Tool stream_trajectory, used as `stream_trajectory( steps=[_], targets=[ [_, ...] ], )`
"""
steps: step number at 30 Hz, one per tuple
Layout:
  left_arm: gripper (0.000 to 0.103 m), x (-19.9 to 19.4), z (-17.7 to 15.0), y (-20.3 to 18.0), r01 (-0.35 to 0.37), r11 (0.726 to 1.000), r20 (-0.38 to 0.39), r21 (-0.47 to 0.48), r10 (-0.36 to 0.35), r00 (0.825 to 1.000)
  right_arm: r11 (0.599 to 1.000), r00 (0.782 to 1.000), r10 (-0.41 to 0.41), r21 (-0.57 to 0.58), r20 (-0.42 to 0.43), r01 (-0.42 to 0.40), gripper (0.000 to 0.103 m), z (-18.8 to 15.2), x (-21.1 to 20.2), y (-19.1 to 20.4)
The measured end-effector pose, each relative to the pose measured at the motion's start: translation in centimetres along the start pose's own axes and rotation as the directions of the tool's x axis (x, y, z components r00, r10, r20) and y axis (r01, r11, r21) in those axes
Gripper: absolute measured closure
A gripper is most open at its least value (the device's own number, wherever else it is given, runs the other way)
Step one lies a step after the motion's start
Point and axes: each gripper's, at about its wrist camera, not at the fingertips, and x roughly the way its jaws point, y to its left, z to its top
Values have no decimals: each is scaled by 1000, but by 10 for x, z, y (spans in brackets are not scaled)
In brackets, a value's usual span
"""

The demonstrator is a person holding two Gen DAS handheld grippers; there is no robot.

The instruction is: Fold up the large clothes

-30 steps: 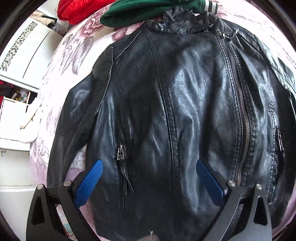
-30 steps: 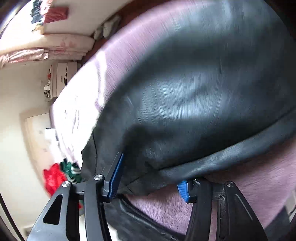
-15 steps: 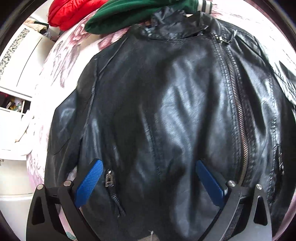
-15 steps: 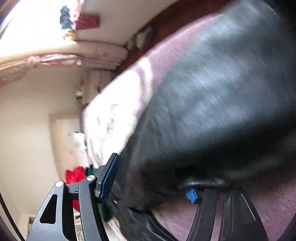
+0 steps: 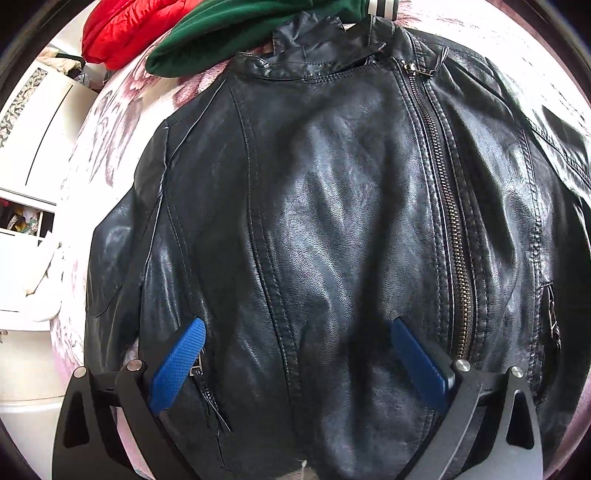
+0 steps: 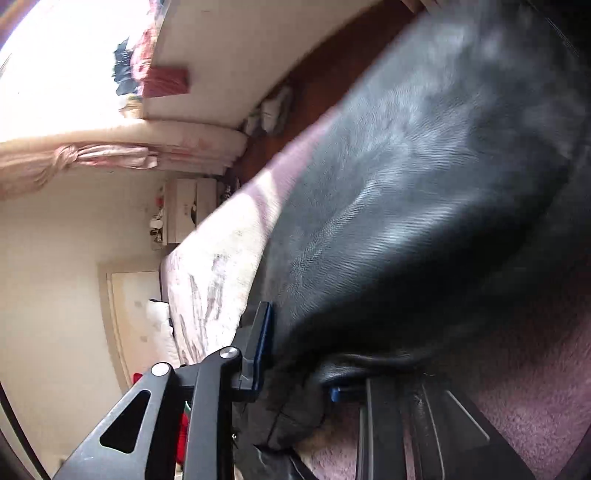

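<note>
A black leather jacket (image 5: 332, 221) lies front up on a pink floral bedspread (image 5: 110, 122), its zip (image 5: 448, 206) closed and its collar at the far end. My left gripper (image 5: 297, 325) hovers open over the jacket's lower front, with its left blue pad beside the pocket zip. In the right wrist view, my right gripper (image 6: 299, 354) has a fold of the jacket (image 6: 424, 203) between its fingers. The jaws are closing and the leather bulges out between the pads. That part of the jacket is lifted off the bedspread (image 6: 207, 280).
A green garment (image 5: 236, 33) and a red one (image 5: 122, 33) lie past the collar on the bed. White cupboards (image 5: 33, 122) stand off the bed's left side. The right wrist view shows a curtain (image 6: 92, 158), a wall and dark floor beyond the bed edge.
The left gripper has drifted over the jacket, so the collar shows more and the pocket zip sits by the left pad. The right jaws have narrowed onto the leather, and that view has tilted up toward the room.
</note>
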Motion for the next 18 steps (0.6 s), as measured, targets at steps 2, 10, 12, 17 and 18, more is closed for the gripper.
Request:
stream_trajectory(
  steps=[2,10,12,17,18],
  targets=[
    [0,-1,0,-1,1,1000,6,-3,-1,1000,998,999,-37,-43,12,37,76,0,9,6],
    [0,-2,1,-8,-4,1000,14,6,4,1000,991,993,103,92,-56,-98,51,32,39,-10],
    [0,-1,3,-7,-8,1000,17,8,7,1000,991,993,108,85,-47,-104,90,38,43,-3],
    [0,-2,5,2,-30,1000,18,-8,30,999,998,999,39,-52,-25,-40,97,46,25,37],
    [0,-3,6,7,-32,999,18,-17,32,999,994,999,23,-102,-23,-26,97,43,19,53]
  ],
)
